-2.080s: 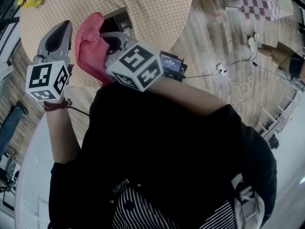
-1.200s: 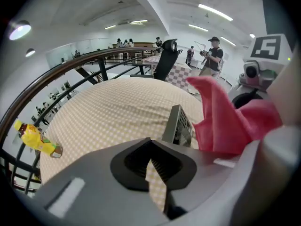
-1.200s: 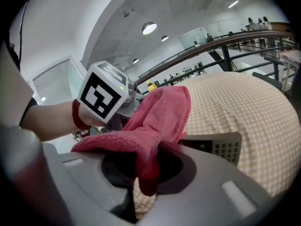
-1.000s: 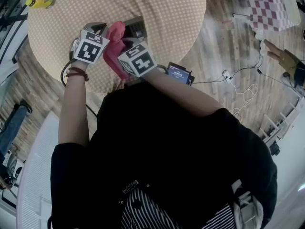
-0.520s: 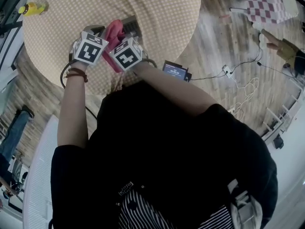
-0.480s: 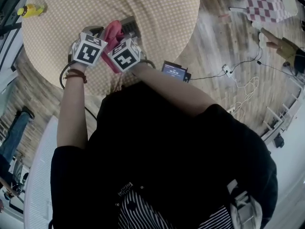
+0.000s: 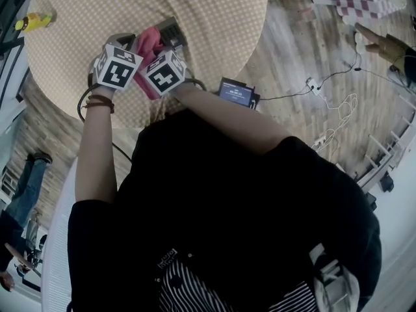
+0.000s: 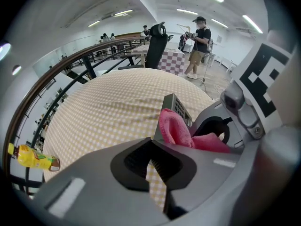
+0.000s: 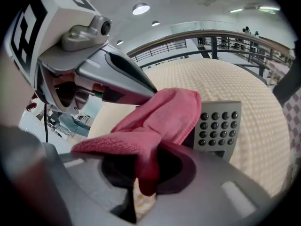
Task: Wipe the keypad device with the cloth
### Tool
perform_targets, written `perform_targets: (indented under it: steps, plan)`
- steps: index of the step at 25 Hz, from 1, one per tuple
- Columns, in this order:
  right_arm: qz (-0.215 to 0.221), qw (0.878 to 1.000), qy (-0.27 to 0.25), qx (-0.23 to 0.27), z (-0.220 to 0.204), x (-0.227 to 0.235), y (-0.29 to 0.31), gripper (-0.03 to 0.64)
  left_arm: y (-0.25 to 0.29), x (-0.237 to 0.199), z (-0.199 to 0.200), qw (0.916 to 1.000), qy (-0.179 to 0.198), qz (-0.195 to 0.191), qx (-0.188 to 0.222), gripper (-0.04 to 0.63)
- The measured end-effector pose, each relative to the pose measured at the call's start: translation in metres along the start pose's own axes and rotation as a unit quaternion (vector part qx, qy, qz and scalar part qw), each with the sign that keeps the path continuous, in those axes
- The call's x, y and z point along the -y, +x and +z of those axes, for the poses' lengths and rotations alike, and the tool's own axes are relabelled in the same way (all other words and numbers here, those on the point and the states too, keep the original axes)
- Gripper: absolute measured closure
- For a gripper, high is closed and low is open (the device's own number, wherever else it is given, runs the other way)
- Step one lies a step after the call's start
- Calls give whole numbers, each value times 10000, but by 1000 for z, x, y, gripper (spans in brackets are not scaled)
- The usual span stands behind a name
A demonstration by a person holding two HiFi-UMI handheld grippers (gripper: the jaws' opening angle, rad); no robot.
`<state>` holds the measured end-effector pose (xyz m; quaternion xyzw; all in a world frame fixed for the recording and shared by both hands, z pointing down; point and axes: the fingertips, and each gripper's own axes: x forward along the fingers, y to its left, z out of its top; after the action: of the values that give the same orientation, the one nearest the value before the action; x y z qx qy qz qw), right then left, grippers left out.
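Observation:
The grey keypad device [image 7: 171,31] lies on the round table [image 7: 214,12], which wears a tan checked cover. In the right gripper view its dark buttons [image 9: 216,126] show just past a pink cloth [image 9: 162,112]. My right gripper [image 9: 143,175] is shut on that cloth, whose free end drapes over the keypad's near left part. The cloth [image 7: 148,44] sits between both grippers in the head view. My left gripper [image 8: 150,149] is shut with nothing between its jaws, close beside the right gripper [image 8: 221,126] and just left of the keypad's edge [image 8: 176,106].
A yellow bottle [image 7: 31,21] lies at the table's far left edge. Off the table's right side, a small screen device [image 7: 235,91] and cables [image 7: 325,103] lie on the wooden floor. A person [image 8: 200,46] and a black chair [image 8: 155,46] stand beyond the table.
Both grippers came down from close to the head camera to the table, bringing the cloth onto the keypad. Over the last half second they shifted only slightly.

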<state>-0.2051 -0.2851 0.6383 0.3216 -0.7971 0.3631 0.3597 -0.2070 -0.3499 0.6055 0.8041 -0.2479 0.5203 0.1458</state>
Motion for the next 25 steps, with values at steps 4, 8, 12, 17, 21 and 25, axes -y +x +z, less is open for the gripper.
perform_targets:
  steps: [4, 8, 12, 17, 21, 25]
  plan:
    - [41, 9999, -12, -155, -15, -1, 6, 549, 1, 0, -1, 9999, 87, 21, -53, 598]
    - [35, 9989, -117, -442, -36, 0, 16, 549, 1, -1, 0, 9989, 384, 202, -182, 598]
    - [162, 9984, 326, -438, -33, 2, 13, 549, 3, 2, -1, 9985, 437, 171, -267, 598]
    - [152, 9991, 398, -79, -2, 2, -1, 549, 3, 3, -3, 9976, 567, 98, -372, 598]
    - [279, 9981, 524, 189, 20, 0, -10, 549, 4, 0, -11, 9989, 281, 39, -360, 598]
    - [279, 9987, 346, 233, 17, -1, -9, 549, 5, 0, -14, 9982, 443, 171, -362, 598]
